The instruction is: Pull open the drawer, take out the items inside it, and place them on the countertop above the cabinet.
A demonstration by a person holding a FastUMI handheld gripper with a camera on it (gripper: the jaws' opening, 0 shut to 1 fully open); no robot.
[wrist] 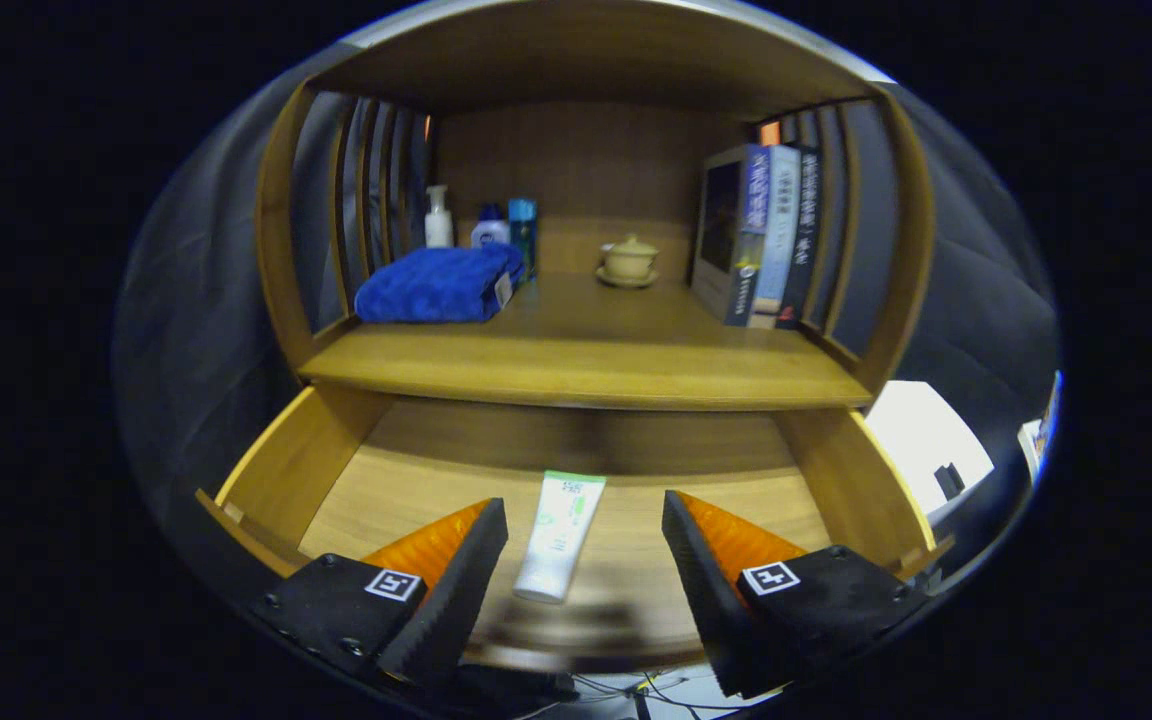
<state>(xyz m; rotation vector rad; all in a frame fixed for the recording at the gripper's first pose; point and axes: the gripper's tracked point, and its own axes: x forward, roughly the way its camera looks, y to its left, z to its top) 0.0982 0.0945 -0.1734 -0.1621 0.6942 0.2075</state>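
The tongs (584,525) are wide apart and hold nothing. The white tube (560,537) lies flat in the open drawer (376,480), right between the 2 fingers (456,575).

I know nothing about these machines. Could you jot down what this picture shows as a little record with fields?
Drawer: wooden drawer pulled open below the countertop
In drawer: white tube lying flat, cap toward the fingers
Gripper: gripper open, fingers either side of the tube, not touching it
Countertop: countertop holds blue towel, bottles, lidded teacup, books
Task so far: tube not yet taken out
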